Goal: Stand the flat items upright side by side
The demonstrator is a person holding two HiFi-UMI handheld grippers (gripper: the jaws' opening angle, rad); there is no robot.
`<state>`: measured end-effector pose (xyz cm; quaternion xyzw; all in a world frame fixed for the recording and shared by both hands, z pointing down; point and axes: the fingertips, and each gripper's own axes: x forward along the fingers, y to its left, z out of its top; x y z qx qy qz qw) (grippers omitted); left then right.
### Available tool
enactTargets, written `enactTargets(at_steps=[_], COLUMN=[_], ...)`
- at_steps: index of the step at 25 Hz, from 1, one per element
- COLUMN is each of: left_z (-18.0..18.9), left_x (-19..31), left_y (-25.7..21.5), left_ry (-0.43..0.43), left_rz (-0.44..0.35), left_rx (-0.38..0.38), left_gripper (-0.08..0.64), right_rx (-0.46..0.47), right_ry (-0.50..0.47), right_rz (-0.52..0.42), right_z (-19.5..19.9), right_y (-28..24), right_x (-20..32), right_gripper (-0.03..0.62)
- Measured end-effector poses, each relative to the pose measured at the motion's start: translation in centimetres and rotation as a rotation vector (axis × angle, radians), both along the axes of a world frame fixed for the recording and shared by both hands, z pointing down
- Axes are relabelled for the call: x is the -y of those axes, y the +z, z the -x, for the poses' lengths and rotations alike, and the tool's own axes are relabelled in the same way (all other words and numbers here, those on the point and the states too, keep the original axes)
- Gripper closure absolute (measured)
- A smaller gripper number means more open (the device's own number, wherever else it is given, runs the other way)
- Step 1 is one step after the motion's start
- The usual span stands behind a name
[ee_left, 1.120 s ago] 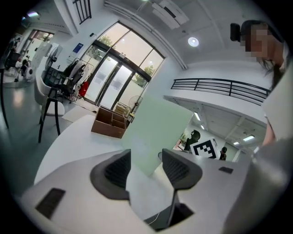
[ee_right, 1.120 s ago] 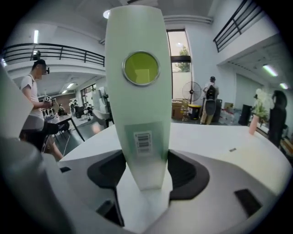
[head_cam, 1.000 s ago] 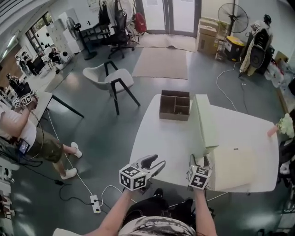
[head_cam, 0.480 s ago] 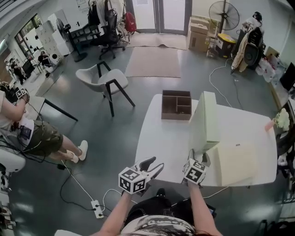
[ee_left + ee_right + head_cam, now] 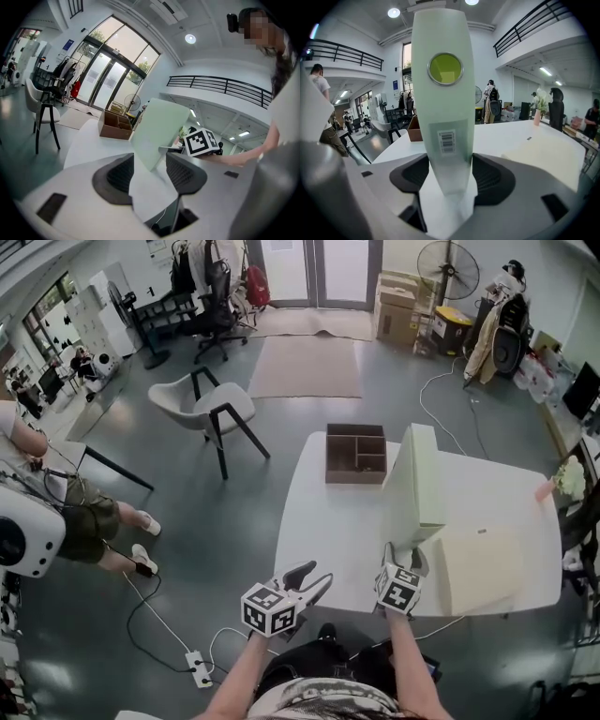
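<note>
The right gripper (image 5: 451, 176) clamps a pale green folder (image 5: 443, 108) by its spine. It stands upright, its barcode label (image 5: 446, 140) facing out.

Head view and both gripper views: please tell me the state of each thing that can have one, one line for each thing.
green flat item: standing on its edge on the table, gripped at its near end
cream flat item: lying flat on the table, not held
brown box: upright, open on top
right gripper: fingers closed on the green flat item
left gripper: fingers apart, nothing between them
</note>
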<state>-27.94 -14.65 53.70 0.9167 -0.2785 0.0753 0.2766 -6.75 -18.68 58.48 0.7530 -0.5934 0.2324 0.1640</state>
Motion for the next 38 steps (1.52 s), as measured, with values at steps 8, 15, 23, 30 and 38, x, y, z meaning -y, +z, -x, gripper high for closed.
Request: enactTargets(at_steps=[8, 15, 23, 30, 38], left_z=[-2.3, -8.9, -19.3, -27.5, -33.7], left_x=[-1.1, -3.6, -7.0, -8.0, -5.8], left_y=[-0.4, -1.0, -0.3, 1.2, 3.7], left_ry=[0.054, 0.188, 0.310, 0.207, 0.050], left_rz=[0.002, 0.003, 0.040, 0.120, 0.178], left_rx=[-0.007, -0.027, -0.029, -0.013, 0.024], left_gripper=[0.348, 0.348, 0.348, 0.309, 0.267], right_rx=[0.113, 0.183, 0.276, 0.328, 0.400], right_ry=[-0.087, -0.022, 0.187, 0.250, 0.309], right_rz=[-0.021, -0.030, -0.065, -0.065, -0.056], right_z=[-0.2, -5.5, -17.7, -28.5, -38.3], right_y=[-0.7, -1.0, -0.2, 0.8, 3.4], right_x=[-3.9, -9.6, -14.8, -18.5, -20.8], right_gripper=[0.276, 0.278, 0.276, 0.276, 0.261])
